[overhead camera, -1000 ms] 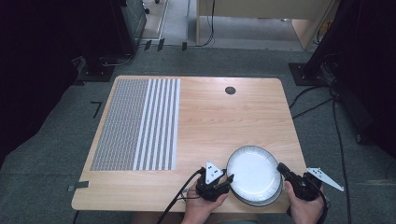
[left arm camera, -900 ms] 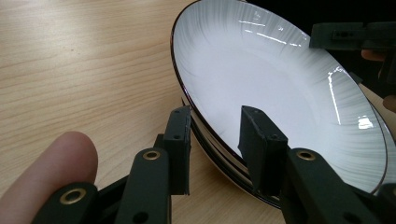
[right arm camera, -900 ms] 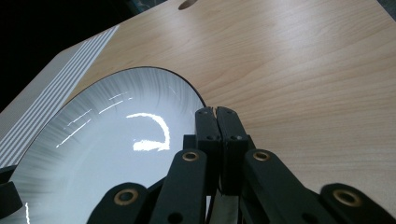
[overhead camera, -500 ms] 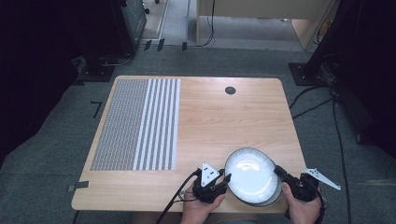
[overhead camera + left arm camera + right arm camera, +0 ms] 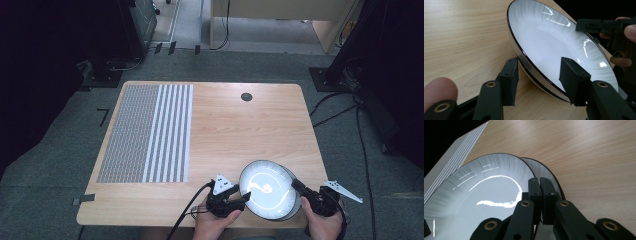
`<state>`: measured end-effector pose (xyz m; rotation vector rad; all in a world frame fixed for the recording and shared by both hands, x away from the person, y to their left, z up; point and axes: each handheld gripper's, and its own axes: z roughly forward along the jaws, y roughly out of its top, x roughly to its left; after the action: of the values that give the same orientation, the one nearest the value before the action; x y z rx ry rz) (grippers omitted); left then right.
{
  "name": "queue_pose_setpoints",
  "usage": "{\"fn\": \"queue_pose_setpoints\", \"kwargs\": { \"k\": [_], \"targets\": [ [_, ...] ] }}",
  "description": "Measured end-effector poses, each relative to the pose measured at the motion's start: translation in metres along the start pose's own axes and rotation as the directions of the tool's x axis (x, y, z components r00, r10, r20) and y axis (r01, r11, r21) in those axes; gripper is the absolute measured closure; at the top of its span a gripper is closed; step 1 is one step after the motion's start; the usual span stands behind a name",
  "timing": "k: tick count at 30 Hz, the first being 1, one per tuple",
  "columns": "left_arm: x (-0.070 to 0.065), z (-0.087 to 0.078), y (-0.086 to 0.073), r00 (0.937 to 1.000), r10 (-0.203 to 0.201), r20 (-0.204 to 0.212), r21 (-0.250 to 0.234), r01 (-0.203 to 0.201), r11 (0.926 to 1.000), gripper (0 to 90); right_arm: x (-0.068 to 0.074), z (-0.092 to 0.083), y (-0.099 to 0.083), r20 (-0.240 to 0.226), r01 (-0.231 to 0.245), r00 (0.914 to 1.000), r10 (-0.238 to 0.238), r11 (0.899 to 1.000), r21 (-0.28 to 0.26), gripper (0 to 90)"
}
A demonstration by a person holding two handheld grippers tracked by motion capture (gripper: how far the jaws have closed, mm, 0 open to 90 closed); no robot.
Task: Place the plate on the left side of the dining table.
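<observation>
A striped mat (image 5: 146,132) is spread across the left of the worktop (image 5: 250,130). At the near edge, a white plate (image 5: 268,189) is tilted up. Its rim is straddled by the left hand-held gripper (image 5: 537,75), whose jaws have just been opening, seemingly without pressing. The opposite rim is clamped by the right hand-held gripper (image 5: 540,195).

The table (image 5: 250,130) is bare wood across its middle and far right part, open to a hand right up to the far edge, where only a small dark round inset (image 5: 246,97) sits flush. A flat striped mat (image 5: 147,132) covers the left part and lies low. At the near right corner the plates (image 5: 267,190), with the left gripper (image 5: 241,196) and right gripper (image 5: 296,186) at their sides, block passage along the near edge.
</observation>
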<state>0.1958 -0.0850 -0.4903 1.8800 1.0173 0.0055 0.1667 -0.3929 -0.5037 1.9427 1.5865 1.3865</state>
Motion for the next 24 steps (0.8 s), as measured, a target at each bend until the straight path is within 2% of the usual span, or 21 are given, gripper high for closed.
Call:
{"fn": "queue_pose_setpoints", "kwargs": {
  "k": [4,11,17,21,24],
  "targets": [
    [0.0016,0.0008,0.0007,0.9997,-0.02,0.015,0.011,0.02,0.9997,48.6,0.0002,-0.001,-0.0004,-0.007,0.0,1.0,0.0,1.0,0.022,88.3],
    [0.004,0.0015,0.0027,0.9986,-0.051,0.016,0.014,0.05,0.9986,51.5,0.0008,-0.0002,-0.0011,-0.028,0.02,0.9995,-0.018,0.997,0.077,86.1],
    [0.0033,0.002,0.0049,0.9992,-0.039,-0.01,0.011,0.039,0.9992,54.5,0.001,0.0011,-0.002,-0.032,0.026,0.9992,-0.023,0.995,0.097,83.1],
    [0.0034,0.0025,0.005,0.9991,-0.041,-0.01,0.008,0.041,0.9991,55.2,0.0013,0.0028,-0.0036,-0.038,0.016,0.9992,-0.011,0.992,0.127,79.2],
    [0.0035,0.0025,0.0051,0.9991,-0.04,-0.01,0.007,0.04,0.9992,55.8,0.0012,0.0014,-0.0027,-0.037,-0.021,0.9989,0.027,0.989,0.144,77.6]
  ]
}}
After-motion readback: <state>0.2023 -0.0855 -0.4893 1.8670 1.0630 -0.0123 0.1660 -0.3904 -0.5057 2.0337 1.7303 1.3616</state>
